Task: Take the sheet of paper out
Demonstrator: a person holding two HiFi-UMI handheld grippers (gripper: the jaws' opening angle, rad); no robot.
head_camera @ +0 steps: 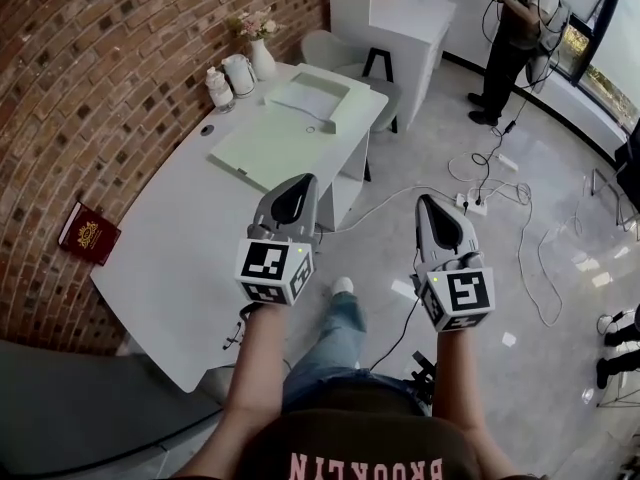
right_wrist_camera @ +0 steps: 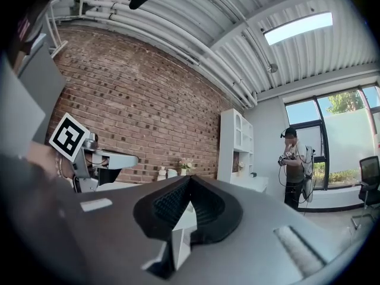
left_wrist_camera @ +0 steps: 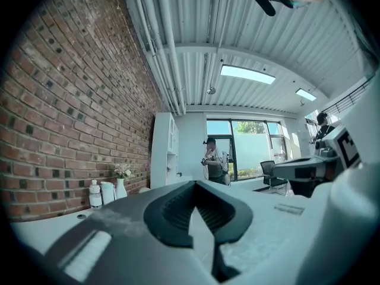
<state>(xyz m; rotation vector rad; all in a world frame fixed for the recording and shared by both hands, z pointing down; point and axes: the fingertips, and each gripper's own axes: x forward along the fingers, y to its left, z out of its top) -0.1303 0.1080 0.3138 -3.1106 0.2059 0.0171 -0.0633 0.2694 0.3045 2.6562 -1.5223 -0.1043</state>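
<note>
Red booklet (head_camera: 88, 233) at the left edge of the white desk (head_camera: 170, 258), against the brick wall. Bottle (head_camera: 219, 89), kettle (head_camera: 239, 73) and flower vase (head_camera: 261, 56) at the far end. Sheet of paper (head_camera: 306, 96) lies flat on the far end of the pale green mat (head_camera: 265, 148), well apart from both tools. Left gripper (head_camera: 302, 180) over the desk's near edge, jaws pressed together, nothing between. Right gripper (head_camera: 424, 200) over the floor, jaws likewise closed and empty. Cables (head_camera: 500, 183) on the floor, a person (head_camera: 515, 38) far right.

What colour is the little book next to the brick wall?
The little book is dark red with a gold emblem; the head view shows it best.
</note>
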